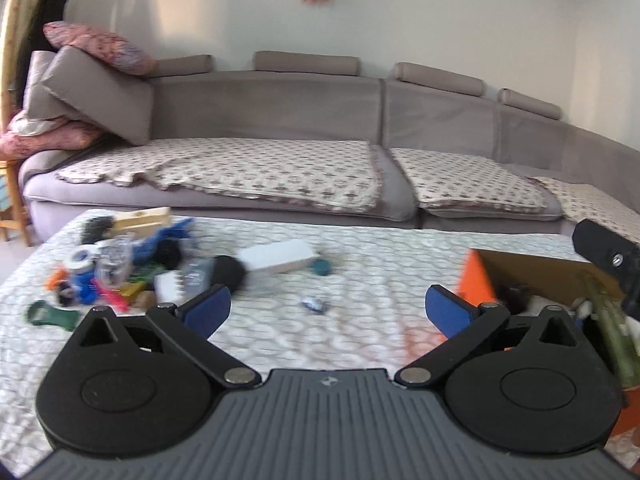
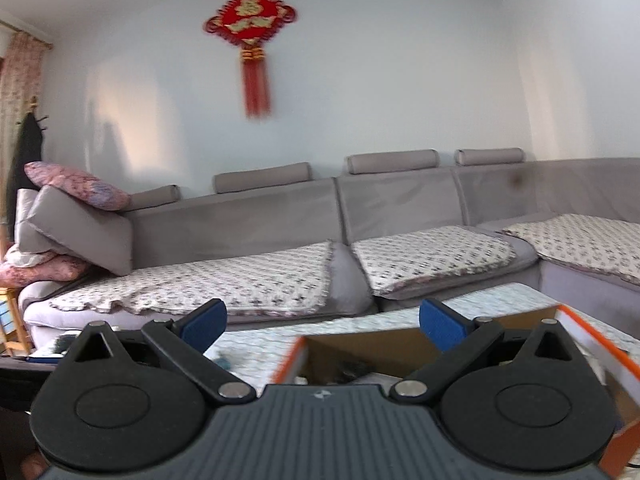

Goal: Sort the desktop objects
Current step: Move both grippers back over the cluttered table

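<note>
My left gripper is open and empty above the patterned tablecloth. A heap of small objects lies at the table's left: a white box, a black ball, a tape roll, a green bottle opener. A small wrapped item lies between the fingers. An orange cardboard box stands at the right with things inside. My right gripper is open and empty, raised over that box; it also shows in the left wrist view.
A grey sectional sofa with patterned seat covers runs behind the table. Cushions are stacked on its left end. A red knot ornament hangs on the wall. A small teal round item lies by the white box.
</note>
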A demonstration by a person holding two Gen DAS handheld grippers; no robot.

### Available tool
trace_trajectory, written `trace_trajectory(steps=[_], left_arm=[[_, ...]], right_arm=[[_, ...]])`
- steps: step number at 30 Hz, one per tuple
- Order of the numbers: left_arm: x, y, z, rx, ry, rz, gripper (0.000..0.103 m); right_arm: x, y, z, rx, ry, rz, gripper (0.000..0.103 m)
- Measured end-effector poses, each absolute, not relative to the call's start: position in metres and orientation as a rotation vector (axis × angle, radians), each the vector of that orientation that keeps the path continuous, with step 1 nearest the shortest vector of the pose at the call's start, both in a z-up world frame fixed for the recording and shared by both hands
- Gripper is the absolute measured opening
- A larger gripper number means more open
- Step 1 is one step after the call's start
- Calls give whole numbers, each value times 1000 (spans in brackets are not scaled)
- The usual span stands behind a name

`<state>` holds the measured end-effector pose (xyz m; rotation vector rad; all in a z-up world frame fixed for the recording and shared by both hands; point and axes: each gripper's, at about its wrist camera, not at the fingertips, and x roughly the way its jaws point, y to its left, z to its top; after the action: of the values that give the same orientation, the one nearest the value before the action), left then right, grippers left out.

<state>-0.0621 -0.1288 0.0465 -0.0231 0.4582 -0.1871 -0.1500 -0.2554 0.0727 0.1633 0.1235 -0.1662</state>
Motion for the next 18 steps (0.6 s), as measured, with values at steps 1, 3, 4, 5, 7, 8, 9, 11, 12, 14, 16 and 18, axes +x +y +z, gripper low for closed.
trace_trajectory(steps=[1,3,4,5,7,8,9,11,12,14,16,18], left_arm=[[-61,-124,47,-25,461,-176,103],[-60,-113,47,-22,473,-138,103],[-59,-107,47,-23,481,-124,103],[-58,-101,47,-24,492,-107,103],[-56,-91,47,-29,507,-78,103],[-56,-84,47,-34,512,-64,103],[-55,-77,47,-38,514,-55,103],[-54,-64,46,-43,515,-36,103],[-54,-58,46,-47,515,-28,103],[-53,-47,44,-53,519,-7,103],[-52,-36,43,-55,522,9,103],[-49,-26,40,-57,523,21,103]], right_arm=[[-148,-249,74,158,124,-151,103],[-143,-236,77,149,129,-122,103],[-140,-229,78,145,134,-107,103],[-140,-225,78,142,138,-94,103],[-136,-214,79,134,147,-72,103],[-135,-209,79,132,151,-61,103],[-133,-204,80,129,154,-52,103],[-130,-193,82,121,160,-32,103],[-127,-188,82,118,163,-22,103],[-123,-177,83,108,174,1,103],[-118,-165,83,95,185,23,103],[-114,-153,80,82,200,44,103]])
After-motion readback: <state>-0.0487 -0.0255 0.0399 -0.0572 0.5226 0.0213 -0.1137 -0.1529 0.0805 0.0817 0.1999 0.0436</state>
